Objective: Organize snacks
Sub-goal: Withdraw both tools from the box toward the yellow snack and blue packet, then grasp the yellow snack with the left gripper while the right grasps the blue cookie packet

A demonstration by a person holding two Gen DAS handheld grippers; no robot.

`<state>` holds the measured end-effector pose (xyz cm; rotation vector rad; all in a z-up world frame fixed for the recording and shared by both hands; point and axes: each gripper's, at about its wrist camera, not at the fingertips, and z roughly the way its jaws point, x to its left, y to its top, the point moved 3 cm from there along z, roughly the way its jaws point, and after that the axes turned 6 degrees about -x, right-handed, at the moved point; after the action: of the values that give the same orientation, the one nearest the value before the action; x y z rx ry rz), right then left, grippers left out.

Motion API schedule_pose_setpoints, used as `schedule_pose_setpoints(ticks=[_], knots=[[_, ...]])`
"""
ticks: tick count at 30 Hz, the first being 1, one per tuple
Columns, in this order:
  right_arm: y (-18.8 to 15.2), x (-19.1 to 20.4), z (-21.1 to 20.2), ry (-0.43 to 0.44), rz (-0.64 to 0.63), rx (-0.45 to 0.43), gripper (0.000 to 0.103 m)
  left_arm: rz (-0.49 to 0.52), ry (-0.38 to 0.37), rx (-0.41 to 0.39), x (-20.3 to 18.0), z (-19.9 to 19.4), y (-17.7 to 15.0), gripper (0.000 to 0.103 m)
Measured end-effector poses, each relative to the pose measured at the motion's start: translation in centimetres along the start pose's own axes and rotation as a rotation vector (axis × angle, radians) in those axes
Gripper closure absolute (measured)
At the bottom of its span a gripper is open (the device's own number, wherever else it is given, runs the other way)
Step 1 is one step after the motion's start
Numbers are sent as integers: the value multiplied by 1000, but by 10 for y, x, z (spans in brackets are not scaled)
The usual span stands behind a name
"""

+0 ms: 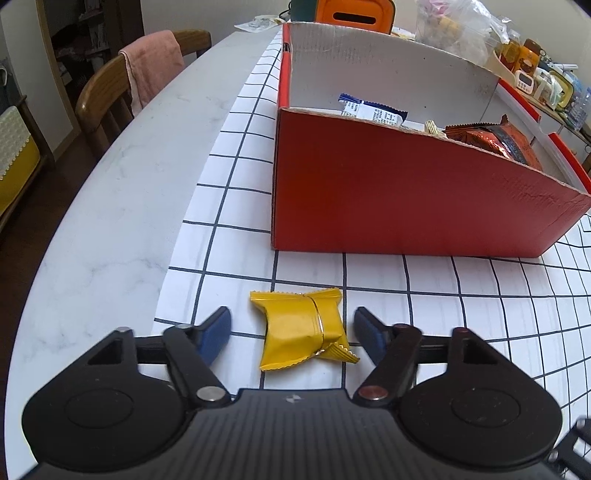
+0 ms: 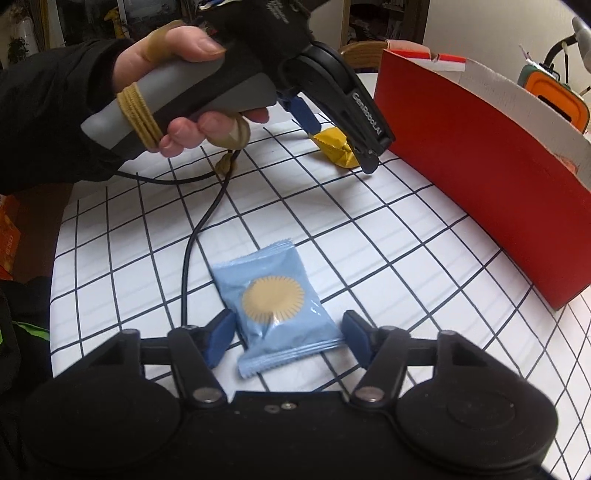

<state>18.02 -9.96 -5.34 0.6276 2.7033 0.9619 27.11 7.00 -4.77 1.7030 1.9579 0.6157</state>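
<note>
A yellow snack packet (image 1: 295,328) lies on the checked cloth (image 1: 236,177) just in front of the red cardboard box (image 1: 388,195). My left gripper (image 1: 291,328) straddles it, blue pads a little off each side, open. In the right wrist view a hand holds that left gripper (image 2: 341,147) over the same yellow packet (image 2: 334,146) beside the red box (image 2: 461,155). A light blue packet with a gold sun disc (image 2: 273,299) lies between the fingers of my right gripper (image 2: 286,332); the pads stand close to its edges and it looks unsqueezed. The box holds a blue-white packet (image 1: 369,110) and a brown one (image 1: 495,138).
A black cable (image 2: 199,229) trails across the cloth left of the blue packet. Marble tabletop (image 1: 129,166) runs along the cloth's left side, with a wooden chair and pink towel (image 1: 155,62) beyond it. An orange container (image 1: 354,14) and bagged items (image 1: 458,33) stand behind the box.
</note>
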Motion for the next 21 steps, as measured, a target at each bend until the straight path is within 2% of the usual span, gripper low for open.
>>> schedule_pose_setpoints(ticks=[2, 4, 10, 21], knots=[[0, 6, -1, -9, -5, -1, 46, 7, 7, -1, -1, 0, 1, 47], [-1, 12, -2, -20, -9, -5, 46, 12, 14, -6, -1, -1, 2, 60], [-4, 18, -6, -80, 39, -30, 48, -7, 1, -26, 4, -4, -2, 64], [-17, -11, -24, -194, 296, -149, 51, -32, -32, -58, 14, -31, -15, 64]])
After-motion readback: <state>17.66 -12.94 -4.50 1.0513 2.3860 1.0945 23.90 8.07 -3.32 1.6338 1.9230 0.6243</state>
